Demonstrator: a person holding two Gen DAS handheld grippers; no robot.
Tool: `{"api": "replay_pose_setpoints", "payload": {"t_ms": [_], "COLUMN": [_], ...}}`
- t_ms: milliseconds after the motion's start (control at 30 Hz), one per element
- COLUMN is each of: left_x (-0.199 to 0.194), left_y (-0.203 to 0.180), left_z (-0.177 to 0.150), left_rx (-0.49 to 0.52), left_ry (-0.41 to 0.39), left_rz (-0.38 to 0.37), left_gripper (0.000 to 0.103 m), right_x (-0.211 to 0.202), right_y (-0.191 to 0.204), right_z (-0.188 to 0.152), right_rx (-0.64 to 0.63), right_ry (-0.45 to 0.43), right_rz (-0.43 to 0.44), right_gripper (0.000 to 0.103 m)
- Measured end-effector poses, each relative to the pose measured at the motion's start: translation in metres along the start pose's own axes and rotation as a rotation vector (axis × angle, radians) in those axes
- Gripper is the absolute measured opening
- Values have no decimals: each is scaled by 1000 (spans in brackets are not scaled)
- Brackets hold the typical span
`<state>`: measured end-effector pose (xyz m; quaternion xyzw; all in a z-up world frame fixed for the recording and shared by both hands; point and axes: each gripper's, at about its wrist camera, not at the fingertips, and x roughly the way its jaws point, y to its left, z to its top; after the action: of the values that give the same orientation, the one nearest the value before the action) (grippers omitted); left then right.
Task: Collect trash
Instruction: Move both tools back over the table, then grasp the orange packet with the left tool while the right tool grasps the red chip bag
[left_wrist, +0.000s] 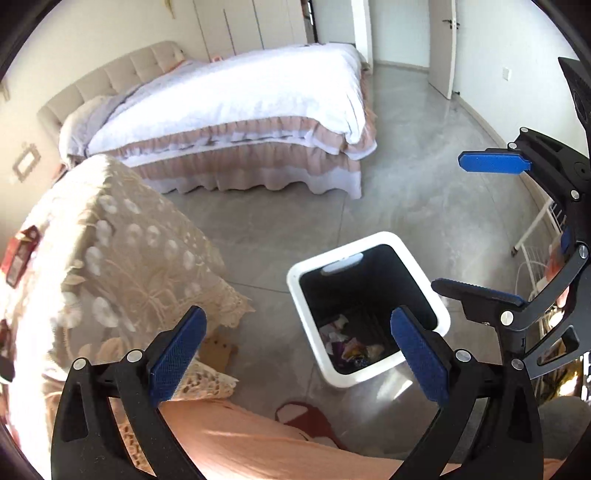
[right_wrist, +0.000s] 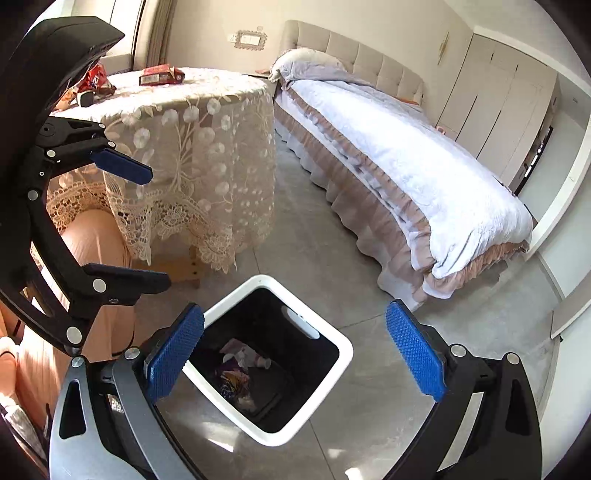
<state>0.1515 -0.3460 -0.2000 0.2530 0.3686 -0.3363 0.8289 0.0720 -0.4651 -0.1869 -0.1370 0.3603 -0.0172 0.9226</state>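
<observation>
While unreadable, red box (right_wrist: 161, 75) tabletop.

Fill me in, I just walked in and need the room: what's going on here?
A person is collecting trash with two hand-held grippers. The left hand-held gripper and right hand-held gripper are both open and empty above the white trash bin, which has crumpled wrappers at the bottom. A red box and a snack bag sit on the lace-covered table.
</observation>
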Motion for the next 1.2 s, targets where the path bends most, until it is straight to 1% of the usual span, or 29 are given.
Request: {"api": "replay_pose_setpoints", "payload": {"t_ms": [33,100,133,233,333,500,633,733,800,867,900,1033,1100,1200], "left_x": [-9,-24,-32,-56,-81,-116,-142,-156,-161,-163,-163,-163,-162,-160], "left_y": [6,21,30,56,84,130,160,184,202,216,222,240,251,256], "left_z": [-1,-7,-10,-22,-38,-72,-105,-131,-148,-160,-164,-180,-186,-188], "left_rx": [-15,-48,-71,-154,-254,-443,-589,-687,-766,-831,-848,-883,-898,-900], "left_ry": [-14,-43,-53,-92,-121,-131,-123,-117,-110,-104,-98,-72,-64,-50], "left_rz": [31,69,93,161,235,417,582,680,701,693,690,700,692,689], "left_gripper": [99,98,98,98,98,98,98,98,98,98,98,98,98,97], "right_x": [-5,-10,-13,-21,-26,-27,-27,-24,-23,-21,-20,-14,-7,4], "right_y": [2,9,13,22,38,76,106,129,143,157,163,191,204,219], "right_z": [7,18,25,43,61,90,111,125,135,147,152,175,187,207], "right_rx": [15,47,66,116,117,61,32,-3,-20,-36,-46,-92,-104,-115], "right_ry": [-32,-65,-85,-135,-189,-238,-270,-299,-309,-321,-324,-321,-306,-278], "right_rz": [-19,-55,-49,53,114,166,229,244,260,277,285,277,285,308], "right_gripper": [98,98,98,98,98,98,98,98,98,98,98,98,98,98]}}
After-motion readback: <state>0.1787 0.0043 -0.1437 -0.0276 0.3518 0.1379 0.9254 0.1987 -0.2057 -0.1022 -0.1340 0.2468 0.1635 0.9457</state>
